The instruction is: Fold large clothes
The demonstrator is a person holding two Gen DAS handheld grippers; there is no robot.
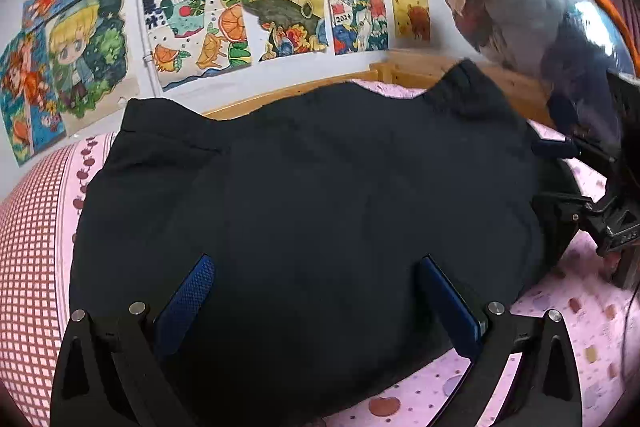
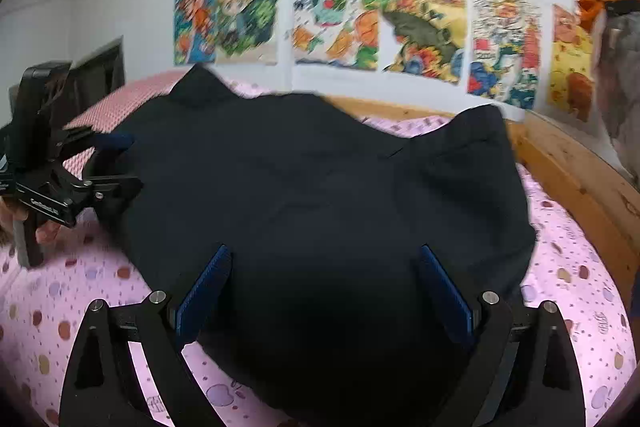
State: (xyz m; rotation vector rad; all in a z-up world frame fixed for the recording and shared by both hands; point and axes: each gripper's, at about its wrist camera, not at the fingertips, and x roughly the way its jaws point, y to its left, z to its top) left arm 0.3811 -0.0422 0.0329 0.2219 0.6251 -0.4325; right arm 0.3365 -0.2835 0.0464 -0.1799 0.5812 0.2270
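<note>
Black garment (image 1: 304, 195), large, thick-looking fabric, lying flat-ish on the pink spotted bedsheet (image 1: 560, 327), folded into a broad lumpy block w/ soft creases. Two far corners poke up toward the wall like little ears, one left, one right. Near edge rounded, slightly bunched, hangs toward the cameras. From the right wrist view same dark mass (image 2: 320, 211), blurred; a seam line shows near the far right corner.

Colourful drawings (image 1: 200, 27) cover the wall above a wooden bed frame (image 2: 576, 179) and pink sheet (image 2: 576, 291).
</note>
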